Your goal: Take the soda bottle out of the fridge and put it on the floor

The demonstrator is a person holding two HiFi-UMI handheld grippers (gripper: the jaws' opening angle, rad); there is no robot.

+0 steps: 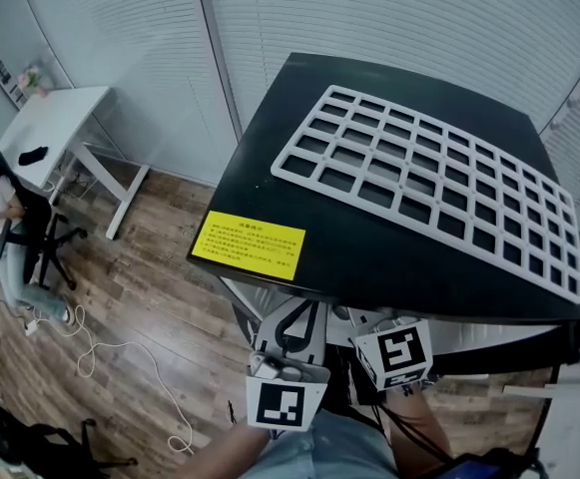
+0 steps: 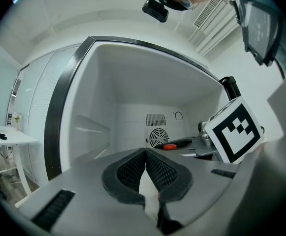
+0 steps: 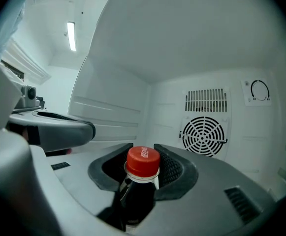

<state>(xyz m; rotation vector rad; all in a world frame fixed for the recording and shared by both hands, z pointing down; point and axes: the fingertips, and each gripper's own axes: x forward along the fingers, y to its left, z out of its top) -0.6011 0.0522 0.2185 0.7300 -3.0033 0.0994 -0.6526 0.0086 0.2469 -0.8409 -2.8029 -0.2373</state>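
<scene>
Fingers (image 3: 174, 168) of the right gripper (image 3: 143, 173) flank the bottle (image 3: 139, 195) neck just below its red cap (image 3: 143, 160). They seem to pinch it, though contact is hard to confirm. The bottle stands inside the fridge (image 3: 113, 48), with the fan (image 3: 203, 135) at two o'clock from the cap. The left gripper (image 2: 145, 167), at the bottle's nine o'clock, has its fingers (image 2: 128, 173) pressed together with nothing between them.
</scene>
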